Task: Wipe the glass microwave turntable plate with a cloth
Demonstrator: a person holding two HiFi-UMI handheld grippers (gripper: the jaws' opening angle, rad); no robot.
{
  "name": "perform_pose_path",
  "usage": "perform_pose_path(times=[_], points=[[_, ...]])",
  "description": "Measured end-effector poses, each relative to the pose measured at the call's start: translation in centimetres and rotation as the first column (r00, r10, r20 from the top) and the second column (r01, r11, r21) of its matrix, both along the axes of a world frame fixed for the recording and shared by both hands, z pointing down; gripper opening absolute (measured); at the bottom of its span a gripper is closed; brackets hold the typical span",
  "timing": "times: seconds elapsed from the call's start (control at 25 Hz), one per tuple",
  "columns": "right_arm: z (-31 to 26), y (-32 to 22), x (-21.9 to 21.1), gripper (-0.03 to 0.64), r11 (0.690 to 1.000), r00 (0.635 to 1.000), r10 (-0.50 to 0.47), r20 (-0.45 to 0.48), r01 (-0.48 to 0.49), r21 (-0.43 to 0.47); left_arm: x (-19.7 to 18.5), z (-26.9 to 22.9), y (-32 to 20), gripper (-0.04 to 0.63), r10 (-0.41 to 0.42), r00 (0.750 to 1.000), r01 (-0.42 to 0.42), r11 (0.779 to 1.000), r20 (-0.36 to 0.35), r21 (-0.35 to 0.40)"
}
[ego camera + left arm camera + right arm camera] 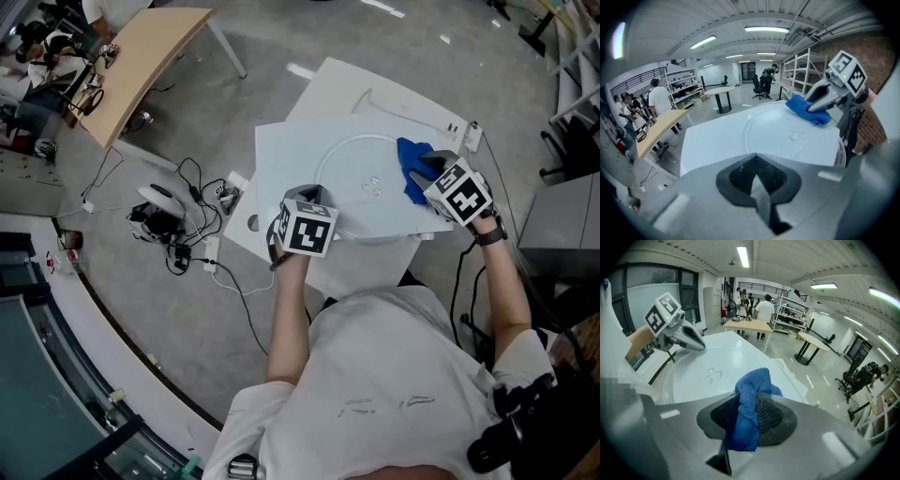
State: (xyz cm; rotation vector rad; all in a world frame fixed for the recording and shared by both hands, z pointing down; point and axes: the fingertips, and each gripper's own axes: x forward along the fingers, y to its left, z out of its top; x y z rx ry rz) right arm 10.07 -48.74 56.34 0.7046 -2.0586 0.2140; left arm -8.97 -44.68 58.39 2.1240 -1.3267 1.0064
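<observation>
My right tool (423, 171) clamped on cloth (409, 156), plate (356, 187) 2 o'clock; left tool (757, 168) pinching rim at 7. I'd press flat, overlap arcs.

Right tool (811, 108) holds blue cloth (819, 117) on plate (787, 140)

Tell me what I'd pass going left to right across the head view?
Wooden table → tangle of cables on the floor → left gripper → glass turntable plate → blue cloth → right gripper.
</observation>
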Motion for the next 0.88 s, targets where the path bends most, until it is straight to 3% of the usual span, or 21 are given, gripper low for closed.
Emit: perform_pose_path(times=[0.16,0.44,0.6,0.88], points=[[0.2,4.4,0.8,0.106,0.995,0.998,-0.069,-0.005,0.068,-0.07,0.0,-0.1,-0.1,-0.002,-0.003,1.0,0.003,1.0,-0.02,0.001],[-0.1,10.3,-6.9,0.107,0.965,0.969,-0.233,0.087,0.241,-0.102,0.0,-0.2,-0.5,-0.002,0.01,1.0,-0.01,1.0,-0.01,0.003],[-0.3,9.9,-11.4,0.107,0.954,0.954,-0.281,0.109,0.29,-0.076,0.0,-0.1,-0.5,-0.002,0.019,1.0,-0.019,1.0,-0.015,0.006],[0.0,4.5,-16.9,0.107,0.965,0.951,-0.257,0.17,0.263,-0.014,0.0,-0.1,-0.4,-0.002,0.029,0.999,-0.029,1.0,-0.032,0.01]])
